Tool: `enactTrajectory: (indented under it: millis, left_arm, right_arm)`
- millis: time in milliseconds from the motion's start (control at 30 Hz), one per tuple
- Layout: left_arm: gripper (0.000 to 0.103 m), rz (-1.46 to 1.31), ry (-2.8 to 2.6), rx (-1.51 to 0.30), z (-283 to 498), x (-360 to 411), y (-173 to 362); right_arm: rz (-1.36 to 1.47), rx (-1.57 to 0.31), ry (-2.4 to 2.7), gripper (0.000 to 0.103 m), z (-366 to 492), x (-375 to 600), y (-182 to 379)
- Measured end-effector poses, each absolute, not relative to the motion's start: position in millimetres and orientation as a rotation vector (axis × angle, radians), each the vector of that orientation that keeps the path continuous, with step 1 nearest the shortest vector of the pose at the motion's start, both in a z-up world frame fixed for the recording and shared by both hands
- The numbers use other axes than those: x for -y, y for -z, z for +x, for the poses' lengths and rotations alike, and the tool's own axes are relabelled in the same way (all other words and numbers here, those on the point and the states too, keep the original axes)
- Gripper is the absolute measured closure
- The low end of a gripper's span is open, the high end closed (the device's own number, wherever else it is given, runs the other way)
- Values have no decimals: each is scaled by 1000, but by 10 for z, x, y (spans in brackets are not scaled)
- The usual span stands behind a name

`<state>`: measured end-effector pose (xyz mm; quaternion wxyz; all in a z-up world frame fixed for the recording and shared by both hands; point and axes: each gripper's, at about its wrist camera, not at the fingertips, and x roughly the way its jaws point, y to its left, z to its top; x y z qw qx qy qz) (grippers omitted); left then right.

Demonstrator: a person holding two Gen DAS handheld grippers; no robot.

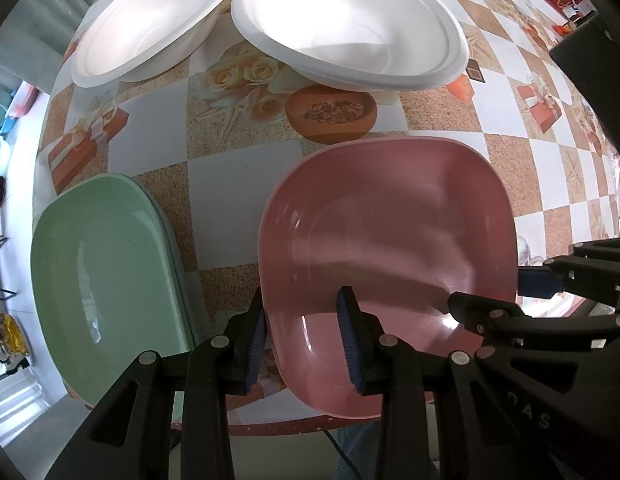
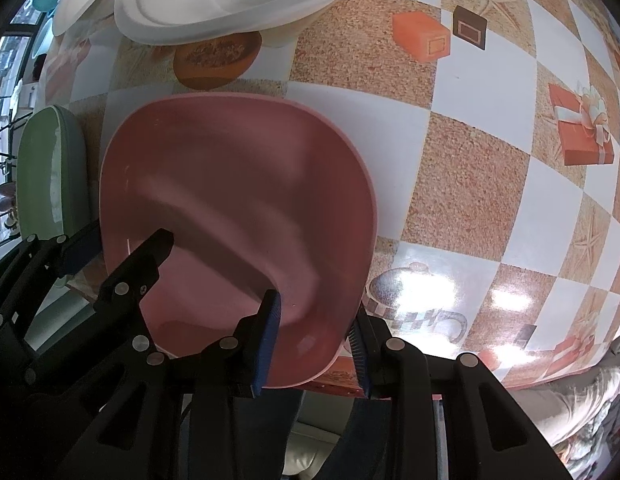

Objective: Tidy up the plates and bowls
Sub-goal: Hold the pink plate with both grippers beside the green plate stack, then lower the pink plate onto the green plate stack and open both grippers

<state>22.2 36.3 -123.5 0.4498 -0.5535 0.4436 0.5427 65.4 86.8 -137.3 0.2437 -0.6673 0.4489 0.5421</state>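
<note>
The pink plate [image 1: 390, 240] is grasped at its near-left rim by the left gripper [image 1: 305, 344] and at its near-right rim by the right gripper [image 2: 314, 344]; the green plate [image 1: 105, 264] lies left on the surface [image 1: 229, 184].

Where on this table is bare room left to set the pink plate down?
Widest: patterned tablecloth right of the pink square plastic plate. Narrower: the strip between it and the green plate stack. Crowded: the far side, with two white foam bowls.
</note>
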Motion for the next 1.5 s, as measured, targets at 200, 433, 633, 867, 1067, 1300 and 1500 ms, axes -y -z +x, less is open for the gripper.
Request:
enactTrajectory:
  millis: [200,433,633,867,1067,1300,1500]
  left_arm:
    - [67,-1367,-1342,-1098,237,-366,1230]
    - [67,-1368,-1343,-1097,255,-369,1218]
    - [67,-1369,-1344,-1096,257,-370,1217]
    - [67,-1368,-1343,-1096,254,-366,1220]
    - [67,-1362,-1338,-1113,270,-371,1222]
    - [67,-1313,-1356,-1115,315,-372,1060]
    - [67,-1288,-1441,-1083,69,-313,789]
  right_arm:
    - [-1822,-1226,-1482,68,663,-867,1367]
    - [-1821,-1226,-1482,68,661,-864,1366]
    - [-1821,-1226,-1482,68,656,-864,1370]
    - [-1821,-1224,-1482,68,655,-864,1367]
    - [-1801,-1230,-1483,68,667,-865,1357]
    - [-1776,-1262,-1493,68,748,-910,1253]
    - [-1764,-1261,-1585,68,504,-950,1001]
